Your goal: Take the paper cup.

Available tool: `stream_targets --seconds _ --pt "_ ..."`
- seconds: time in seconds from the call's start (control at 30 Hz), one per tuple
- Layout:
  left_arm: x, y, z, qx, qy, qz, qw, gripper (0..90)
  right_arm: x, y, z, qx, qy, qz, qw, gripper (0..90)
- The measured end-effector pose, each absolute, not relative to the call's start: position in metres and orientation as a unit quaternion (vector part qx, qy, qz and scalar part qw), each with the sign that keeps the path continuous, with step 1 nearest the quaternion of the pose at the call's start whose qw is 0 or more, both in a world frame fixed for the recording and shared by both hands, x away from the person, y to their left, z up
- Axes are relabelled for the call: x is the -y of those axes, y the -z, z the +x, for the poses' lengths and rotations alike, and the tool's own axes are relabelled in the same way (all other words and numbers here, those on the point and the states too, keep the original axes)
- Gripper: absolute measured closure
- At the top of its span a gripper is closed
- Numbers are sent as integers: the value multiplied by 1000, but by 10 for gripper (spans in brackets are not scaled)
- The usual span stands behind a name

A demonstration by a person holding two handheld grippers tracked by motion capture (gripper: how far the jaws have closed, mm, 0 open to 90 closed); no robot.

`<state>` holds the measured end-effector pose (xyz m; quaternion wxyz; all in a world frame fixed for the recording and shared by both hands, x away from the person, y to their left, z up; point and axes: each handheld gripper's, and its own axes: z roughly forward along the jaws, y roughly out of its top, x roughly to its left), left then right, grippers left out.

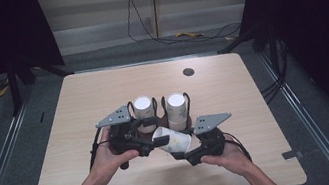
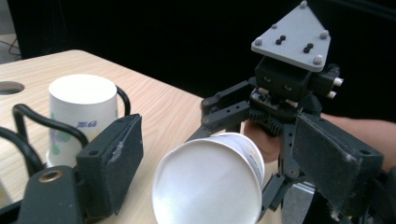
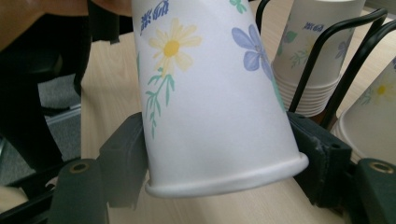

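A white paper cup (image 3: 212,93), printed with a yellow daisy and blue flowers, lies on its side in the air just above the wooden table (image 1: 232,86), near the person's edge. Its rim end sits between the two black pads of the right gripper (image 1: 190,150), which press on either side of it and grasp it. The closed base of the cup (image 2: 208,184) points toward the left gripper (image 2: 224,163), whose jaws stand apart on either side of that base without touching it; they are released. In the high view the cup (image 1: 173,139) bridges the space between the two grippers, the left gripper (image 1: 148,143) to its left.

Just behind the cup, toward the middle of the table, a black wire cup holder (image 1: 157,105) carries two stacks of upturned paper cups (image 1: 175,108) with the same flower print. Each gripper is held by one of the person's hands (image 1: 108,160), forearms coming in from the near edge.
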<state>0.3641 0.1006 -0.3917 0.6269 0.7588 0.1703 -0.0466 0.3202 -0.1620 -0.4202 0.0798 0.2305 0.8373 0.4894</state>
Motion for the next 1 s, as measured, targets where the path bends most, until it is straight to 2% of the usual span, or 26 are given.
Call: stream_targets --seconds 0.17,0.6,0.7,1.0 --pt "-101 392 367 -156 53 794 585 260 162 420 322 -853 -464 225 77 287" --pt "-102 396 372 -156 54 826 539 231 157 414 328 -892 -400 198 74 295" --pt "-101 397 371 -147 50 832 532 155 153 414 329 -901 -383 189 74 297" --pt "-102 398 367 -132 52 843 519 166 148 411 330 -913 -360 177 76 295"
